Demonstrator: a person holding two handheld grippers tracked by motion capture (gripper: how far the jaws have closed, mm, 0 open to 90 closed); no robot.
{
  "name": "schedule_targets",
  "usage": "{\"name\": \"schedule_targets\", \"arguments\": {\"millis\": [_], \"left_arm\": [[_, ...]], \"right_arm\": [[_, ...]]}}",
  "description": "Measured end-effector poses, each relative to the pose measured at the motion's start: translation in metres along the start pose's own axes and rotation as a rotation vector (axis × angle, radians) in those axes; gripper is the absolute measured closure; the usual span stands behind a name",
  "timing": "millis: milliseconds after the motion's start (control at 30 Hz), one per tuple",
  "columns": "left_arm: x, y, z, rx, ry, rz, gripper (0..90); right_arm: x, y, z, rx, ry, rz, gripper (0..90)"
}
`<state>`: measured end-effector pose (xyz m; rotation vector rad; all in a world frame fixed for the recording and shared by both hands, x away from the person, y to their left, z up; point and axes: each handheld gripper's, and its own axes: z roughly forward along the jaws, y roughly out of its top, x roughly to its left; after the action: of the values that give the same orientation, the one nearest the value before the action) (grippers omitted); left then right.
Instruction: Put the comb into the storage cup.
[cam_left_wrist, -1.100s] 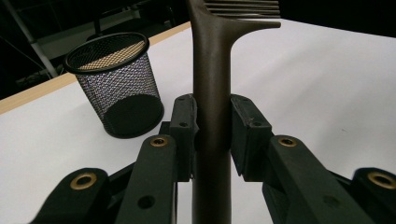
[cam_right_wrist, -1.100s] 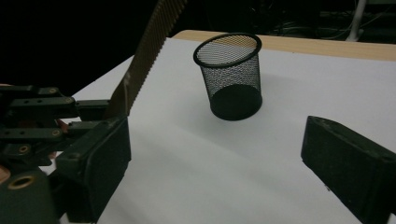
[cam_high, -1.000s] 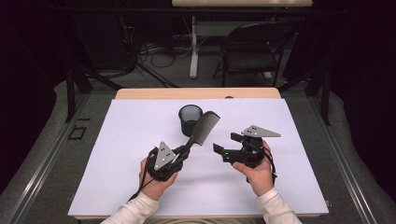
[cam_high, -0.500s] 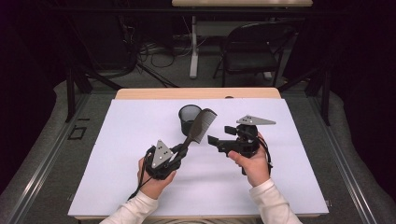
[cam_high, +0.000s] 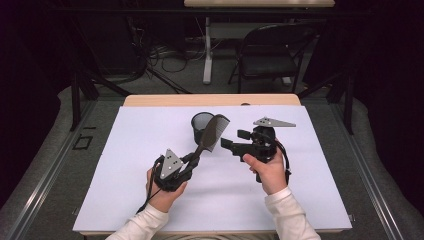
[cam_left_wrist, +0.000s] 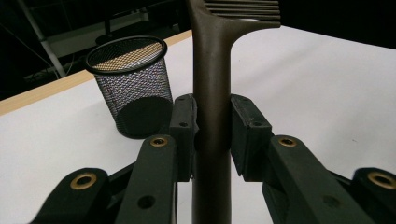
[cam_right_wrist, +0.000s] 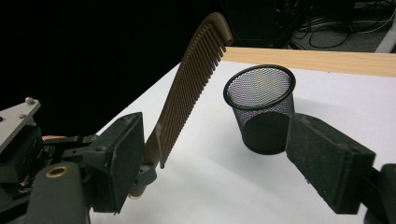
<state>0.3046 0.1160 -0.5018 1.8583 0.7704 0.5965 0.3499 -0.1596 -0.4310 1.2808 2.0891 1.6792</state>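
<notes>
- The bench (cam_high: 125, 200) under my hands is covered by a white sheet, with a strip of bare wood along the far edge; the near half and both sides of the sheet lie bare, so there is free room around both tools.
- The mesh cup (cam_high: 202, 125) stands upright near the middle of the far edge, the only thing resting on the sheet.
- My left tool (cam_high: 192, 161) is clamped on the handle of the brown comb (cam_high: 210, 137); in the left gripper view both pads press the handle from either side, and the comb (cam_left_wrist: 212, 93) rises straight up between them.
- The comb slants up and away from my left hand, its toothed head just beside the cup (cam_left_wrist: 133, 84), in front of its rim in the high view, and raised off the sheet.
- My right tool (cam_high: 226, 141) hangs above the sheet just right of the comb, jaws wide apart with nothing between them; they have just been narrowing slightly.
- From the right gripper view the comb's teeth (cam_right_wrist: 189, 88) face my right tool (cam_right_wrist: 215, 158), and the cup (cam_right_wrist: 261, 105) stands beyond the gap, apart from the comb.
</notes>
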Motion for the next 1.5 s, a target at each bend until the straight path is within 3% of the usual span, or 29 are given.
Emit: {"name": "schedule_targets", "arguments": {"millis": [433, 567, 867, 1200, 1500], "left_arm": [[-0.001, 0.0, -0.001, -0.008, 0.002, 0.004, 72.4], [-0.002, 0.0, 0.0, -0.008, 0.0, 0.005, 72.3], [-0.006, -0.001, 0.001, -0.006, -0.01, 0.011, 72.3], [-0.01, -0.003, 0.003, 0.003, -0.018, 0.02, 72.3], [-0.015, -0.005, 0.005, 0.01, -0.031, 0.03, 72.3]], "right_arm": [[-0.005, -0.006, -0.001, -0.008, 0.019, 0.036, 24.1], [-0.006, -0.007, -0.001, -0.026, 0.052, 0.074, 27.6], [-0.012, -0.01, -0.002, -0.037, 0.071, 0.133, 29.9], [-0.012, -0.013, 0.001, -0.041, 0.083, 0.131, 34.4], [-0.012, -0.014, -0.002, -0.072, 0.051, 0.124, 36.8]]}}
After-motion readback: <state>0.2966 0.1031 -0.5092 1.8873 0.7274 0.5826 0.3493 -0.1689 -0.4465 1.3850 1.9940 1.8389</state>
